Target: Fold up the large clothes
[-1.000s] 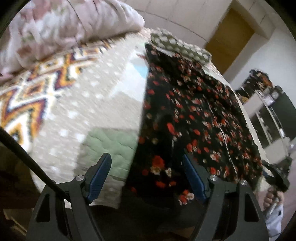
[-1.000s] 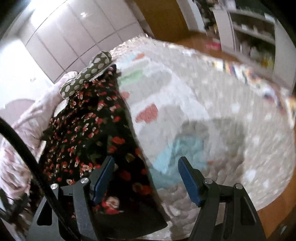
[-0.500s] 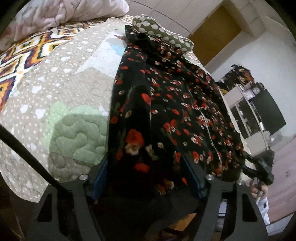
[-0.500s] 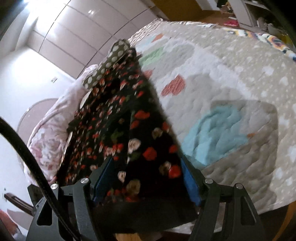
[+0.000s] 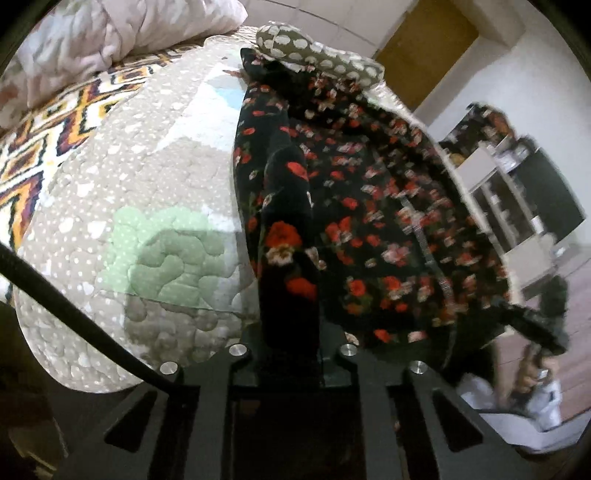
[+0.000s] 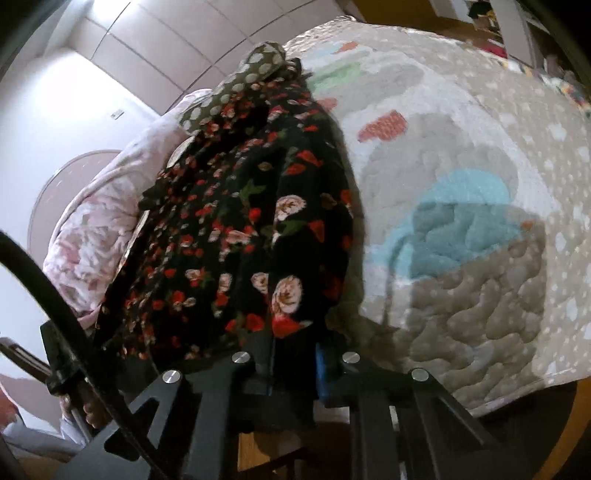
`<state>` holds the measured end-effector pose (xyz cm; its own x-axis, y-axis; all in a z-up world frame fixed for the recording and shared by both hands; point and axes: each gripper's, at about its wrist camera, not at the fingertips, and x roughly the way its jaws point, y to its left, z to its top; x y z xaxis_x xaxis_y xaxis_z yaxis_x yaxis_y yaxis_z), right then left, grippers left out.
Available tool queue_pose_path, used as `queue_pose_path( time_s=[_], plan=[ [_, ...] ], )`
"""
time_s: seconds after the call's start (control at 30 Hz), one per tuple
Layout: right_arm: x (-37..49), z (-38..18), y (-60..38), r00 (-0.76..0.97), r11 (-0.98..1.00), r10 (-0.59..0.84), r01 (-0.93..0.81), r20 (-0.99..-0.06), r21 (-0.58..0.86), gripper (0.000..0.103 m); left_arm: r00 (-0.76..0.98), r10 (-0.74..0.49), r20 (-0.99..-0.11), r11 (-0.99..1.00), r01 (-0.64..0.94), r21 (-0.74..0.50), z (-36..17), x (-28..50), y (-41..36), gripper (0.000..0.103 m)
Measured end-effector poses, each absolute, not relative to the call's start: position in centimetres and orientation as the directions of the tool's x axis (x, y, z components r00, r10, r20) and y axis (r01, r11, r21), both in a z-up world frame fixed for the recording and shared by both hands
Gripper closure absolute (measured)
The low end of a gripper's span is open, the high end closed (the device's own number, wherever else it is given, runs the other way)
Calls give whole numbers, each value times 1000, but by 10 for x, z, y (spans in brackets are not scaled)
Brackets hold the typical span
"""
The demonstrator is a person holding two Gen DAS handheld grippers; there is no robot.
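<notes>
Both pairs of fingers, spread wide around the hem a second ago, have now closed on it, and the near edge of the cloth has risen off the bed.

At the bottom centre of the left wrist view, the left gripper [image 5: 290,354] pinches a bunched ridge of the black floral-print garment [image 5: 369,206]; its fingers are buried in the cloth, so only the tight gap between them shows the grip. At the bottom centre of the right wrist view, the right gripper [image 6: 291,365] likewise clamps the other near corner, with a sliver of one blue finger pad [image 6: 320,373] showing beside the fabric.

From those two held corners the garment runs up the middle of each frame, lying lengthwise on the beige quilted bedspread with pastel patches [image 5: 147,221]. Its far end reaches the olive cushion with white polka dots [image 5: 314,55] at the top centre. Beyond, in the upper left of the left view, sits a pink floral duvet [image 5: 110,33].

The step in hand looks like the start of a lengthwise fold, hem to top. The next move likely calls for lifting both corners evenly and carrying them toward the cushion end, keeping the edge taut so the halves lie square.
</notes>
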<state>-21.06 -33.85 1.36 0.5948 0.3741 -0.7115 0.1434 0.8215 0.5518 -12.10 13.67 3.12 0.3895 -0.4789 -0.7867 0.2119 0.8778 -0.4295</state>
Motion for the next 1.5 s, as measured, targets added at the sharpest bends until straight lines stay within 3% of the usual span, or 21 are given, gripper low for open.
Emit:
queue_pose_path(
  time_s=[0.27, 0.5, 0.63, 0.8, 0.87, 1.0, 1.17, 1.3, 1.4, 1.43, 1.5],
  plan=[
    [-186, 90, -336, 671, 768, 487, -23, -560, 640, 89, 390, -626, -675, 770, 174, -613, 77, -90, 149, 90],
    [-81, 139, -348, 742, 768, 458, -54, -489, 638, 89, 465, -582, -667, 789, 127, -601, 115, 30, 134, 90],
    [25, 143, -366, 758, 772, 392, 36, -521, 635, 89, 486, -469, -737, 861, 66, -504, 119, 138, 108, 90],
    [152, 96, -381, 675, 811, 246, 251, -696, 529, 79, 466, -296, -833, 933, -47, -358, 86, 248, 88, 85],
    [180, 79, -379, 632, 839, 167, 313, -757, 446, 77, 471, -328, -819, 911, -72, -406, 78, 260, 89, 81],
    [191, 66, -377, 661, 854, 160, 279, -733, 439, 46, 487, -402, -775, 878, -34, -477, 76, 262, 95, 69],
    [190, 72, -392, 701, 841, 134, 293, -700, 455, 46, 494, -505, -707, 780, -90, -619, 77, 263, 117, 65],
    [182, 106, -396, 751, 868, 20, 314, -660, 384, 33, 521, -554, -649, 716, -99, -691, 90, 261, 131, 62],
    [175, 121, -395, 769, 880, -5, 307, -640, 362, 33, 617, -512, -597, 690, -119, -714, 113, 256, 151, 46],
    [172, 124, -390, 770, 892, 3, 286, -638, 350, 33, 641, -494, -587, 687, -126, -716, 120, 254, 158, 34],
    [170, 124, -374, 762, 919, 33, 232, -647, 320, 33, 667, -443, -599, 710, -148, -689, 132, 250, 166, 31]
  ],
)
